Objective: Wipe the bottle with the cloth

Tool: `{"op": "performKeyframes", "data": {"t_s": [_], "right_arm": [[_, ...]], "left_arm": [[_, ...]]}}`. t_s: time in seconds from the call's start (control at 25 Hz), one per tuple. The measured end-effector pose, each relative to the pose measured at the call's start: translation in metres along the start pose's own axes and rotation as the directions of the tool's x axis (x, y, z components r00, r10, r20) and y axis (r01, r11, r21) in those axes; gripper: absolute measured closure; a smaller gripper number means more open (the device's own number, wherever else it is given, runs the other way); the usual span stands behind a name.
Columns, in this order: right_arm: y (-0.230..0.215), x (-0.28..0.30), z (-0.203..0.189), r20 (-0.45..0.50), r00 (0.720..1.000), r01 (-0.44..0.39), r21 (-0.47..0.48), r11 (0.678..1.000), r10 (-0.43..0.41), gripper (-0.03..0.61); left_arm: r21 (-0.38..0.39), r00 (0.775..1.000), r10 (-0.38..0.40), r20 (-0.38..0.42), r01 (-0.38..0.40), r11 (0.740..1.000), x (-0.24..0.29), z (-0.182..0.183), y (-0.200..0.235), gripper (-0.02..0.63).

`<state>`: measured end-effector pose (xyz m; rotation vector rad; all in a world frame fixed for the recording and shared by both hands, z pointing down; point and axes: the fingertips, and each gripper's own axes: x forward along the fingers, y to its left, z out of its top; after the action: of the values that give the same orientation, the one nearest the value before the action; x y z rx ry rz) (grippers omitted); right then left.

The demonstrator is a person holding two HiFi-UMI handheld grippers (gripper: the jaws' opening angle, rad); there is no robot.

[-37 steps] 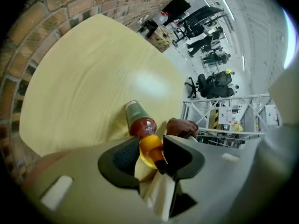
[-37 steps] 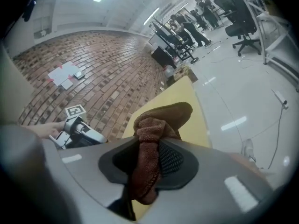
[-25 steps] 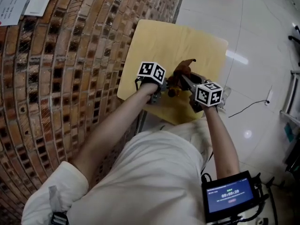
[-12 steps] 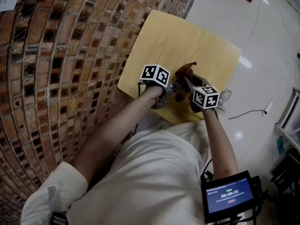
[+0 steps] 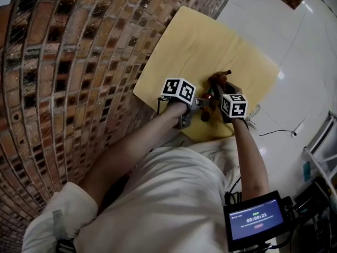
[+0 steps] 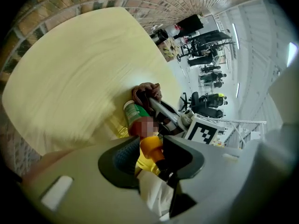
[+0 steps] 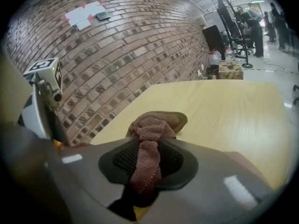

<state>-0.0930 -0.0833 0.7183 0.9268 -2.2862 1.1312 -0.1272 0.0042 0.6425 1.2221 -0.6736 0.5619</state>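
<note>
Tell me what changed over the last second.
The right gripper, shut on the brown cloth, came down and closer to the left gripper, apparently drawing the cloth along the bottle. Nothing was taken hold of or let go. The left gripper stays in place over the table, clamped on the bottle by its yellow cap.

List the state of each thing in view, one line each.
bottle, held by its yellow end, off upright.
cloth, bunched, pinched, by the bottle's far end.
left gripper, shut on bottle.
right gripper, shut on cloth.
</note>
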Motion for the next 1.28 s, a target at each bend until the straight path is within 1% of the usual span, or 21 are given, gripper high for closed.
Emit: {"op": "performKeyframes", "data": {"t_s": [0.16, 0.24, 0.28, 0.32, 0.4, 0.44, 0.48, 0.52, 0.56, 0.6, 0.68, 0.72, 0.76, 0.8, 0.84, 0.88, 0.96, 1.04, 1.16, 1.28], "right_arm": [[-0.016, 0.010, -0.013, -0.084, 0.991, 0.094, -0.116, 0.989, -0.104, 0.483], [-0.018, 0.011, -0.015, -0.112, 0.985, 0.113, -0.142, 0.983, -0.130, 0.482], [-0.018, 0.009, -0.011, -0.110, 0.985, 0.119, -0.131, 0.984, -0.134, 0.482], [-0.019, 0.002, -0.003, -0.088, 0.987, 0.125, -0.098, 0.987, -0.134, 0.482], [-0.026, -0.019, 0.020, 0.009, 0.993, 0.113, 0.025, 0.993, -0.114, 0.482], [-0.029, -0.031, 0.031, 0.067, 0.993, 0.092, 0.085, 0.992, -0.097, 0.481], [-0.030, -0.043, 0.039, 0.118, 0.990, 0.064, 0.127, 0.990, -0.079, 0.481], [-0.029, -0.054, 0.043, 0.157, 0.986, 0.032, 0.148, 0.988, -0.056, 0.482], [-0.026, -0.063, 0.045, 0.183, 0.983, -0.002, 0.153, 0.988, -0.026, 0.481], [-0.021, -0.069, 0.043, 0.195, 0.981, -0.042, 0.147, 0.988, 0.012, 0.482], [0.000, -0.074, 0.034, 0.186, 0.976, -0.135, 0.118, 0.984, 0.112, 0.482], [0.014, -0.074, 0.028, 0.172, 0.971, -0.183, 0.096, 0.978, 0.164, 0.481], [0.030, -0.073, 0.022, 0.156, 0.965, -0.226, 0.072, 0.972, 0.213, 0.482], [0.044, -0.072, 0.017, 0.144, 0.956, -0.264, 0.049, 0.963, 0.254, 0.481], [0.058, -0.072, 0.013, 0.136, 0.948, -0.295, 0.032, 0.955, 0.288, 0.481], [0.068, -0.070, 0.010, 0.132, 0.941, -0.317, 0.020, 0.948, 0.312, 0.482], [0.080, -0.064, 0.004, 0.118, 0.940, -0.322, 0.001, 0.947, 0.320, 0.482], [0.081, -0.056, -0.001, 0.114, 0.949, -0.294, -0.007, 0.956, 0.293, 0.482], [0.071, -0.044, -0.001, 0.105, 0.963, -0.249, 0.009, 0.968, 0.247, 0.483], [0.056, -0.028, -0.006, 0.058, 0.980, -0.191, 0.005, 0.981, 0.191, 0.484]], "left_arm": [[-0.048, 1.000, -0.018, 0.020, 0.019, 0.999, 0.000, -0.001, 0.001, 0.442], [-0.075, 0.999, -0.031, 0.039, 0.034, 0.997, -0.002, -0.002, 0.003, 0.442], [-0.092, 0.998, -0.041, 0.052, 0.046, 0.995, -0.003, -0.002, 0.004, 0.442], [-0.116, 0.996, -0.055, 0.067, 0.062, 0.991, -0.003, -0.002, 0.004, 0.442], [-0.185, 0.990, -0.094, 0.100, 0.112, 0.976, -0.004, -0.002, 0.006, 0.442], [-0.229, 0.986, -0.118, 0.120, 0.144, 0.963, -0.005, -0.002, 0.007, 0.442], [-0.276, 0.979, -0.144, 0.145, 0.180, 0.944, -0.006, -0.001, 0.009, 0.442], [-0.323, 0.970, -0.172, 0.173, 0.221, 0.920, -0.008, -0.001, 0.012, 0.442], [-0.369, 0.957, -0.204, 0.204, 0.268, 0.890, -0.009, 0.000, 0.014, 0.442], [-0.411, 0.941, -0.239, 0.238, 0.321, 0.854, -0.009, 0.002, 0.016, 0.442], [-0.478, 0.900, -0.310, 0.307, 0.427, 0.768, -0.011, 0.005, 0.020, 0.443], [-0.503, 0.879, -0.338, 0.338, 0.472, 0.724, -0.011, 0.006, 0.022, 0.443], [-0.522, 0.861, -0.357, 0.364, 0.505, 0.687, -0.012, 0.006, 0.023, 0.443], [-0.533, 0.847, -0.367, 0.384, 0.528, 0.662, -0.012, 0.005, 0.022, 0.445], [-0.537, 0.840, -0.370, 0.397, 0.539, 0.648, -0.012, 0.002, 0.020, 0.445], [-0.539, 0.839, -0.368, 0.401, 0.541, 0.646, -0.012, 0.000, 0.018, 0.445], [-0.543, 0.848, -0.359, 0.390, 0.527, 0.653, -0.008, -0.005, 0.014, 0.445], [-0.544, 0.857, -0.356, 0.372, 0.512, 0.664, -0.005, -0.009, 0.012, 0.446], [-0.534, 0.862, -0.357, 0.359, 0.503, 0.680, -0.004, -0.010, 0.014, 0.446], [-0.529, 0.862, -0.359, 0.359, 0.505, 0.682, -0.004, -0.013, 0.015, 0.446]]}}
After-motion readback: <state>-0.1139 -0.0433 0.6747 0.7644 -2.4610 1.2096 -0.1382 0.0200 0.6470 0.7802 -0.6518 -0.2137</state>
